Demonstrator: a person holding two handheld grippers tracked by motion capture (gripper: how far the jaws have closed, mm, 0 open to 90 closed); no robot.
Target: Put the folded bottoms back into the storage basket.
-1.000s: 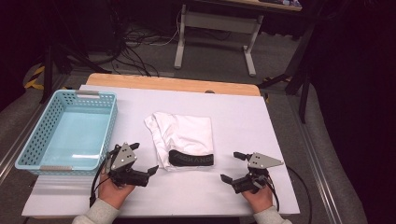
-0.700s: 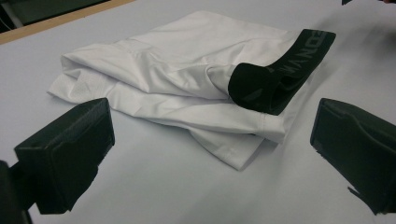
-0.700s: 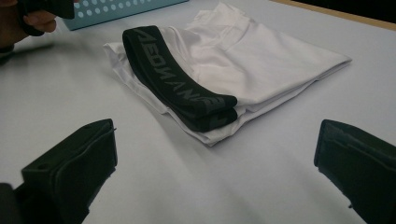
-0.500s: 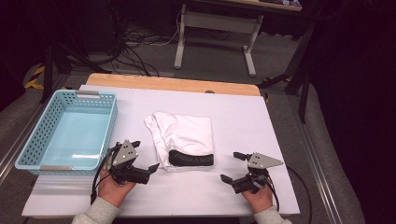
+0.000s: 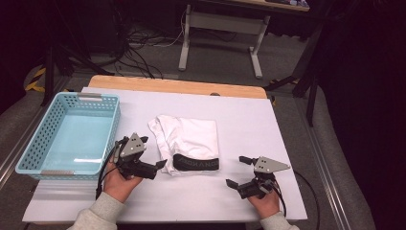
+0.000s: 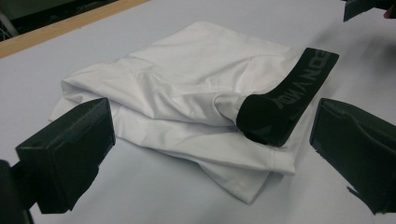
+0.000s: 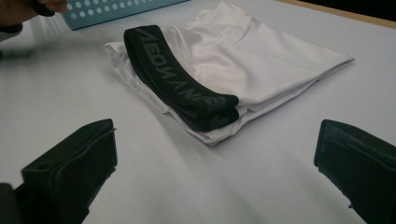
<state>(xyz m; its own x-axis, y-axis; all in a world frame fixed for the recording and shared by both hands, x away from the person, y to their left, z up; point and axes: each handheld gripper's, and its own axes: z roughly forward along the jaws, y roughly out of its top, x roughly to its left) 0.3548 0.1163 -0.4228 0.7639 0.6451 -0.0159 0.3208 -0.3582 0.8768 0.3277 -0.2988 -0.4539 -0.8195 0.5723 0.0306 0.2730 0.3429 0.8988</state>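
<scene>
Just ahead of open fingers (image 6: 355, 149): shorts (image 6: 187, 93)

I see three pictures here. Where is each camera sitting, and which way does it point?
High view: above the person's side, looking forward and down on the table; both hands show, with the left tool and right tool.
Left gripper view: rides the left tool, aimed between its open jaws at the folded white garment.
Right gripper view: rides the right tool, facing the garment's black waistband, with the blue basket behind.
All three share the garment.
</scene>
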